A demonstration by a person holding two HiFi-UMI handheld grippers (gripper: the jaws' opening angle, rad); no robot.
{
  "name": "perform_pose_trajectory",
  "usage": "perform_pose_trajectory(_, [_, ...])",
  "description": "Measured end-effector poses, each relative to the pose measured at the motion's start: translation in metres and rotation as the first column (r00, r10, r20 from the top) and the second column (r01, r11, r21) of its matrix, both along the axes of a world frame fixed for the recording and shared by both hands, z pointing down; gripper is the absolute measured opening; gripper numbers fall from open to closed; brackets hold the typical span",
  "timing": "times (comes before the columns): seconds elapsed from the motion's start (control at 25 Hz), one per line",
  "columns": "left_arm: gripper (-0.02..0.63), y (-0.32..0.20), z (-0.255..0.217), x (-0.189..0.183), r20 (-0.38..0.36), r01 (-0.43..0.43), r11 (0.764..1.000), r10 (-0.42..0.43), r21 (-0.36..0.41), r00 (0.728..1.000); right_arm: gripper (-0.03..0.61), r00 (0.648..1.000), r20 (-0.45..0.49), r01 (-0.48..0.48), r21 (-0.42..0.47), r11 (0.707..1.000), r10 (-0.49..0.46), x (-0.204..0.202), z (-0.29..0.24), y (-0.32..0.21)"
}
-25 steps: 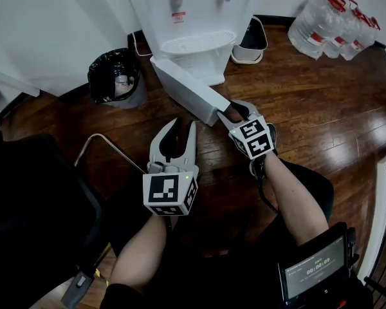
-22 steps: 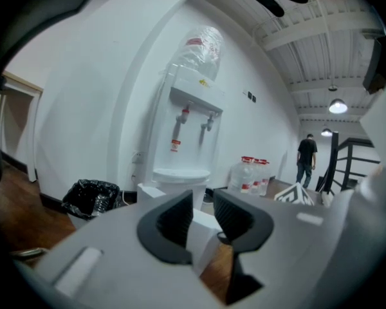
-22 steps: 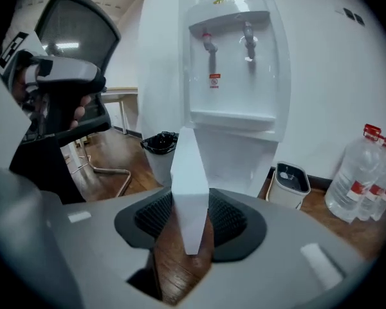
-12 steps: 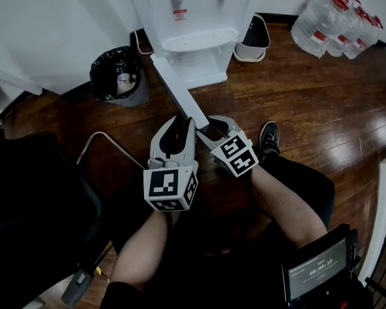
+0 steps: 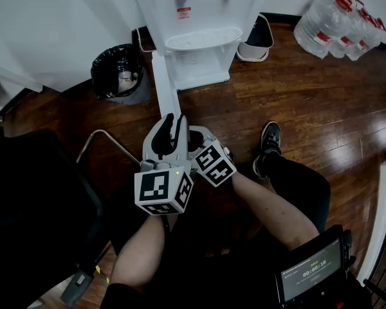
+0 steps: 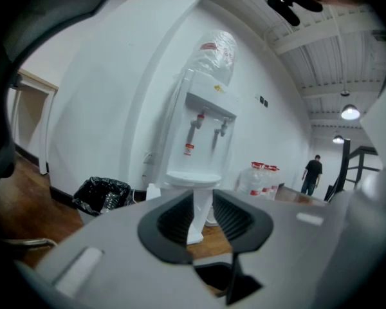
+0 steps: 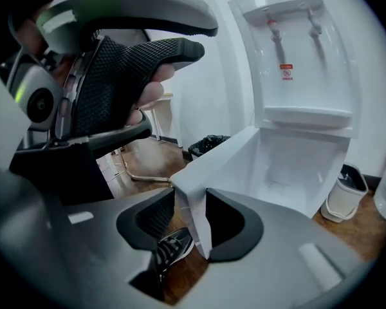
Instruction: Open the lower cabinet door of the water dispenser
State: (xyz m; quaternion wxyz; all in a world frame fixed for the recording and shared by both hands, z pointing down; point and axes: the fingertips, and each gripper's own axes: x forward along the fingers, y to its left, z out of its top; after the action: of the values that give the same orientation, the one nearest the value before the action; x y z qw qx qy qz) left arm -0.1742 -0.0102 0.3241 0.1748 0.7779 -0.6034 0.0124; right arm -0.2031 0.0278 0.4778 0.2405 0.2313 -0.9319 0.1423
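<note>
The white water dispenser (image 5: 199, 18) stands against the far wall, and its lower cabinet door (image 5: 165, 85) sticks straight out toward me. My right gripper (image 5: 188, 134) holds the door's free edge and is partly hidden behind the left one. In the right gripper view the door edge (image 7: 193, 192) fills the gap of the right gripper (image 7: 190, 214); its jaws are closing on it. The open cabinet (image 7: 296, 172) shows behind. My left gripper (image 5: 174, 118) hovers just beside the door's end; its jaws are closing slightly with nothing between them. The left gripper view looks past the left gripper (image 6: 202, 214) at the dispenser (image 6: 202, 134).
A black-lined bin (image 5: 118, 73) sits left of the dispenser, a small white bin (image 5: 257, 40) right of it. Several water bottles (image 5: 338, 21) lie at the far right. A black chair (image 5: 32, 205) with a metal frame (image 5: 103, 140) is at the left. My shoe (image 5: 267, 143) rests on the wood floor.
The right gripper swung the door's free edge to the left, from slanting rightward to pointing straight at me, and now sits against the left gripper. The left gripper barely moved.
</note>
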Motion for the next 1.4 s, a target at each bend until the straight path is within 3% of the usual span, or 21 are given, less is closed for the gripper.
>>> perform_pose_trajectory(0.84, [0.117,-0.006,-0.001,-0.042,0.037,0.112,0.994,-0.112,-0.014,0.993,0.143,0.997,0.068,-0.018,-0.007,1.000,0.019,0.006,-0.006,0.002])
perform_pose_trajectory(1.16, [0.117,0.002,0.013,-0.031,0.072,0.112,0.993,-0.109,-0.047,0.991,0.138,0.978,0.143,-0.148,-0.029,0.988,0.151,0.052,-0.025,-0.017])
perform_pose_trajectory(1.4, [0.129,0.021,0.044,-0.033,0.128,0.145,0.982,-0.129,-0.121,0.983,0.124,0.928,0.202,-0.315,-0.031,0.949,0.314,0.120,-0.043,-0.051])
